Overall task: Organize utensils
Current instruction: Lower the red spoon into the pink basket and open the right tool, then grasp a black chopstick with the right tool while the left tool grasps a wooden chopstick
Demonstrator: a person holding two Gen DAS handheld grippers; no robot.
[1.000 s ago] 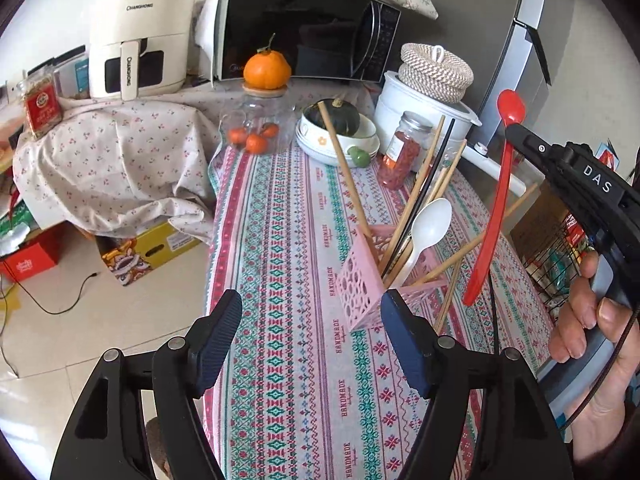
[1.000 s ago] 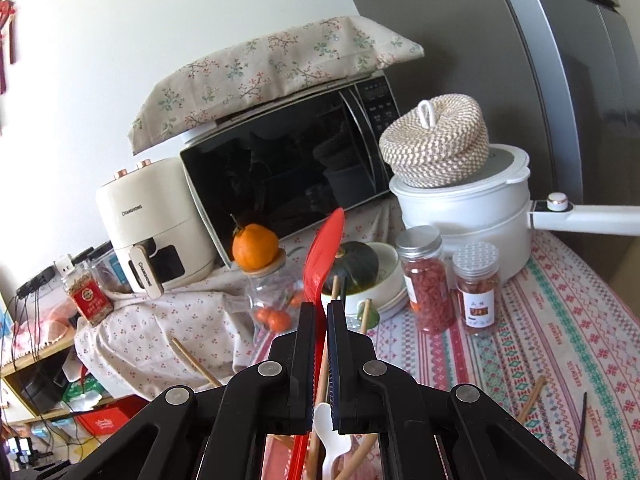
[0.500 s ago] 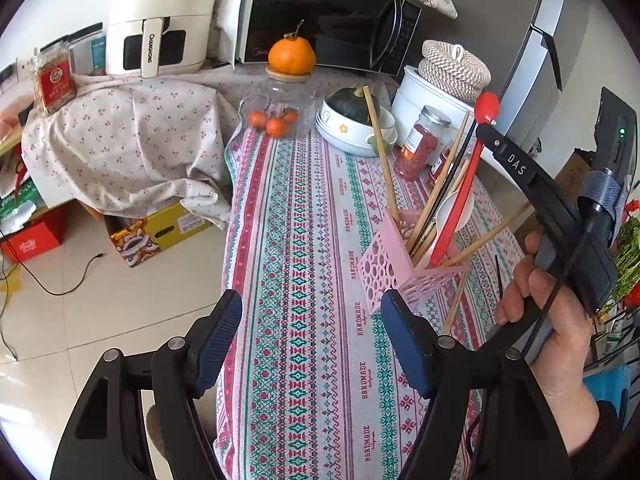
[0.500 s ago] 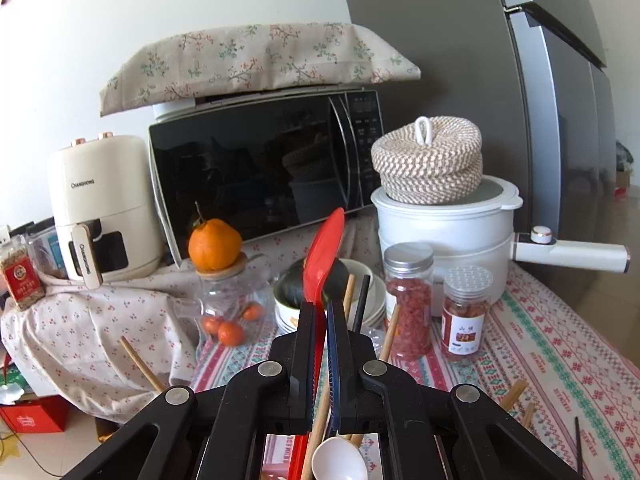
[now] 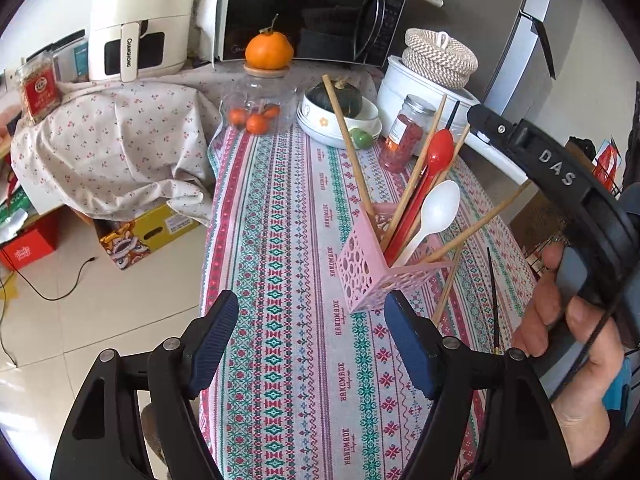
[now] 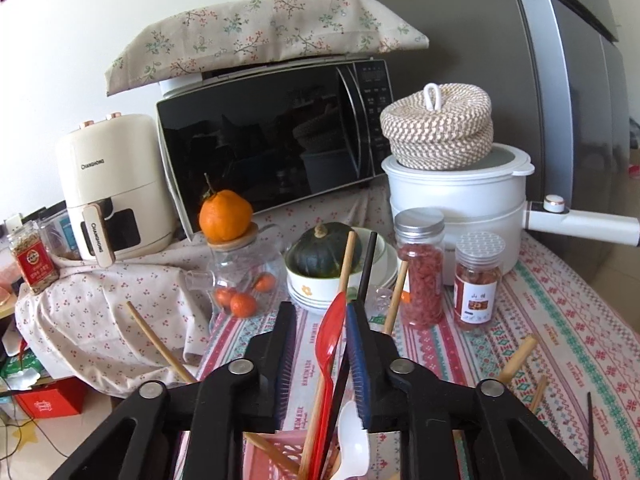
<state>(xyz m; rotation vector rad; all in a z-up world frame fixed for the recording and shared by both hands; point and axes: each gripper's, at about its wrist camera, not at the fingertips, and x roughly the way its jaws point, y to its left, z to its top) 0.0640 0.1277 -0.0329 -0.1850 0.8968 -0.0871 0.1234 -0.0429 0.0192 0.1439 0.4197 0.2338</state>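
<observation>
A pink perforated holder stands on the patterned tablecloth. It holds a red spoon, a white spoon and several chopsticks. My left gripper is open and empty, just in front of the holder. My right gripper is open above the holder, and the red spoon stands loose between its fingers. The right gripper's body shows at the right in the left wrist view. A wooden chopstick and a black chopstick lie on the cloth right of the holder.
At the table's far end stand a white bowl with a dark squash, a glass jar with oranges, red-filled jars, a white pot, a microwave and an air fryer. The table's left edge drops to the floor.
The right gripper lowered the red spoon into the pink holder, then opened and let it go. The left gripper stayed open and drew back a little.
</observation>
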